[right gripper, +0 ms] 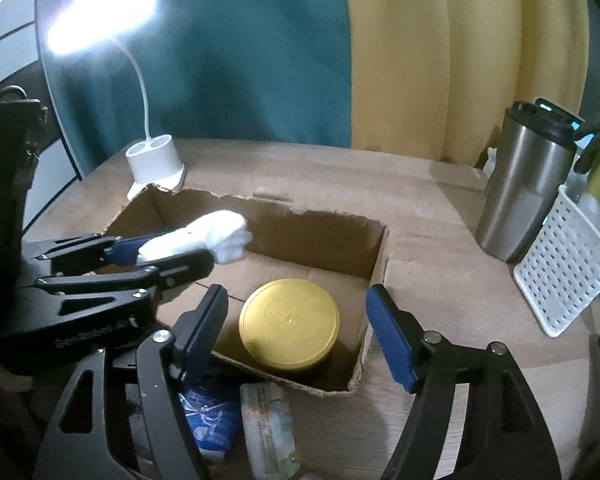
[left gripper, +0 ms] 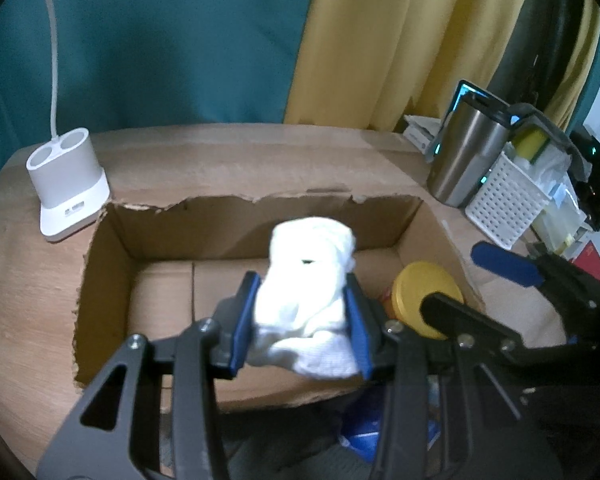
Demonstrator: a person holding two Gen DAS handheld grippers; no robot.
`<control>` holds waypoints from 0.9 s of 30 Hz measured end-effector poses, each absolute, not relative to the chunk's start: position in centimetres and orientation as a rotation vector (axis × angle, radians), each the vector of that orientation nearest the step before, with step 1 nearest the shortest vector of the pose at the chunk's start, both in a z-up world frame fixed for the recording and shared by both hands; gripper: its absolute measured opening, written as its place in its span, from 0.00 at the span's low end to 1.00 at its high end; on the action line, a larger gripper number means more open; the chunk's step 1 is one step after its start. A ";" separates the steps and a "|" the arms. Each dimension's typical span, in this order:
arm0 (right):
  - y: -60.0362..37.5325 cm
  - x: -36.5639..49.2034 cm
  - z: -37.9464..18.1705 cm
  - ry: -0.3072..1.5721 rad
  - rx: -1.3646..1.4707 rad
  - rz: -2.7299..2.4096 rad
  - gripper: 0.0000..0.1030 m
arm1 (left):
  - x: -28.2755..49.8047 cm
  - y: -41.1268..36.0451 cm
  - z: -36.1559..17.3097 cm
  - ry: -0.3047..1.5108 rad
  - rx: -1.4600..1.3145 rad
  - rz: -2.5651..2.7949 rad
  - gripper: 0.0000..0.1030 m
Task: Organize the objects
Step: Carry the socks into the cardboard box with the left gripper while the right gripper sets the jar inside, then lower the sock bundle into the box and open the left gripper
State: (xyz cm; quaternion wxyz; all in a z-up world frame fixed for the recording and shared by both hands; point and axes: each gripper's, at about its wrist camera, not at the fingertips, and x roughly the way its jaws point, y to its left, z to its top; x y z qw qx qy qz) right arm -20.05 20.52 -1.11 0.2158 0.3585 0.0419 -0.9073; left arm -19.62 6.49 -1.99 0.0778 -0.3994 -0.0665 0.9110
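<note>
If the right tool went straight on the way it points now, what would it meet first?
Probably the yellow-lidded jar in the cardboard box: the open right tool frames it between its fingers. Depth is unclear, so the box's near wall might come first.

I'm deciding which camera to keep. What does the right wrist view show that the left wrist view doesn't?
Only the right wrist: the lit lamp head and two packets in front of the box. Only the left wrist: a close look at the left gripper shut on the white cloth. Both: the box, the gold lid, the steel mug and the white basket.
</note>
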 end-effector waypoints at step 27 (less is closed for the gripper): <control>25.0 -21.4 -2.0 0.019 1.024 -2.643 0.72 | -21.9 8.7 -3.2 -0.303 -1.348 2.554 0.56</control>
